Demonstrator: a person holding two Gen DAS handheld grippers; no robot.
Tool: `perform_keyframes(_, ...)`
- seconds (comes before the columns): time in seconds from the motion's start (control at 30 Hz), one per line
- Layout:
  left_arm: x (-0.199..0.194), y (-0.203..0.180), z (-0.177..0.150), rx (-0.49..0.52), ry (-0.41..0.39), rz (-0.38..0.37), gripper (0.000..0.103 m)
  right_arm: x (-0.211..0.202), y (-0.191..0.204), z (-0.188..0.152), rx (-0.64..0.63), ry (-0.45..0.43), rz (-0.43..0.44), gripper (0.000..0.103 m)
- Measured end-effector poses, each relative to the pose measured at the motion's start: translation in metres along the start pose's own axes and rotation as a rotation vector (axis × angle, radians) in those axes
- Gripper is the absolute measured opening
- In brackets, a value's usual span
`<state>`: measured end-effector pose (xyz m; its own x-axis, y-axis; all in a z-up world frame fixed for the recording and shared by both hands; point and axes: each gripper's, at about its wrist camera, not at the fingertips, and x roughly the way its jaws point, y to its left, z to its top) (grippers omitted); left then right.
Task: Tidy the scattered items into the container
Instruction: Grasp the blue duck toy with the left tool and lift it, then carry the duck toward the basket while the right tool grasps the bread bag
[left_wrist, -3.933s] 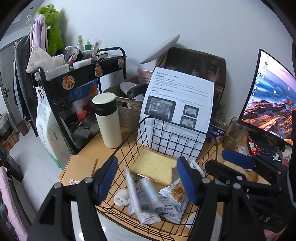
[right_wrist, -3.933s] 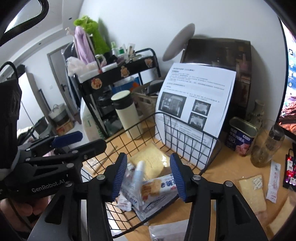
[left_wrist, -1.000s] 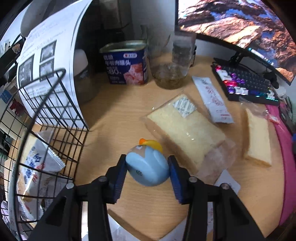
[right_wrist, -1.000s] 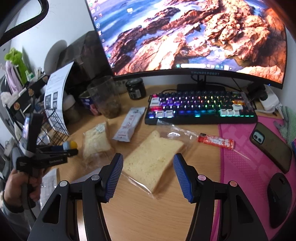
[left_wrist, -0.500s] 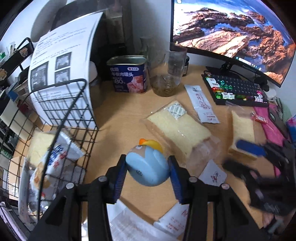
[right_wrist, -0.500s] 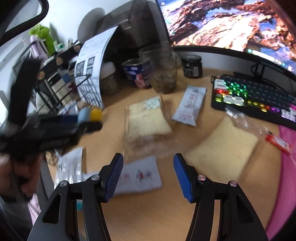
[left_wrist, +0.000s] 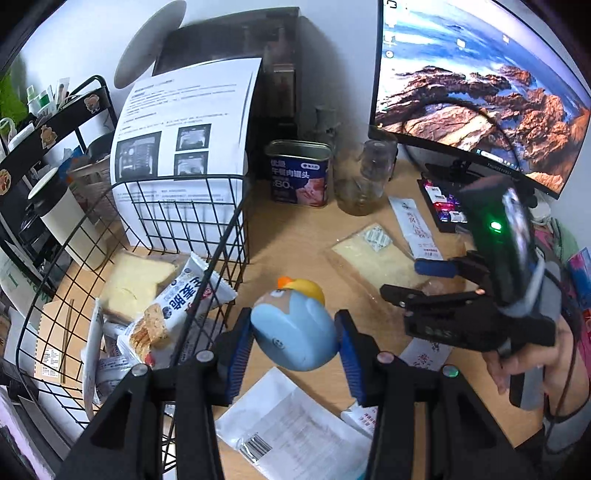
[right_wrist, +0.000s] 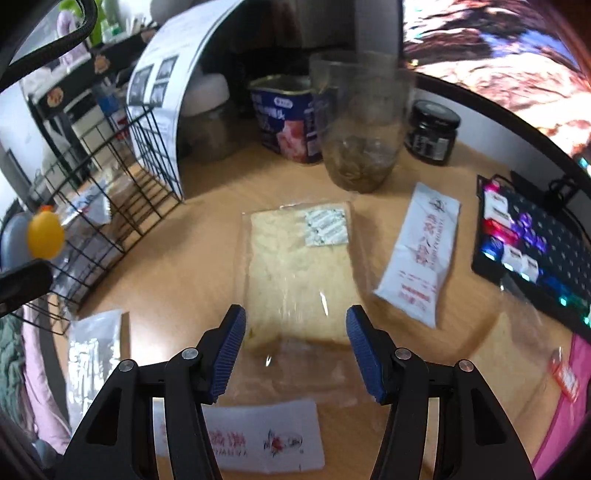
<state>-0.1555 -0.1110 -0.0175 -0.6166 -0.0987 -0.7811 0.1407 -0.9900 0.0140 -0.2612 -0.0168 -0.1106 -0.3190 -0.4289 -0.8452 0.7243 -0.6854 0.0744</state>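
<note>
Left gripper (left_wrist: 293, 341) of mine clamps the blue duck toy (left_wrist: 291, 326) above the bench (left_wrist: 295, 240), beside the wire basket (left_wrist: 221, 236); right gripper (right_wrist: 293, 343) hangs unclenched over bagged bread (right_wrist: 299, 273).

My left claw (left_wrist: 293, 354), which hung empty over the wire basket (left_wrist: 236, 206) a few seconds ago, now clamps a blue duck toy (left_wrist: 293, 328) and has lifted it off the tabletop (left_wrist: 295, 236), swinging back until it hangs right by the basket's rim. My right claw (right_wrist: 293, 347) has left the slice by the keyboard (right_wrist: 535, 251) and now sits with jaws apart over the bagged bread slice (right_wrist: 295, 277) near the glass (right_wrist: 360, 125).
</note>
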Motion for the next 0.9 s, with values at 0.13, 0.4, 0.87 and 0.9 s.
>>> perform_keyframes(0.13,-0.001,0.006,0.001,-0.012,-0.006,-0.009,0.05,0.011,0.012,0.01,-0.065,0.043,-0.041,0.065)
perform_keyframes(0.4,-0.007,0.015,-0.001,-0.024,-0.018,-0.012,0.05,0.038,0.026,0.025,-0.163,0.09,-0.157,0.086)
perform_keyframes(0.87,-0.025,0.025,0.002,-0.042,-0.053,0.001,0.05,0.027,0.006,0.021,-0.048,0.047,-0.088,0.067)
perform_keyframes(0.9,-0.027,0.025,0.002,-0.042,-0.054,0.002,0.05,0.021,0.003,0.02,-0.022,0.024,-0.061,0.066)
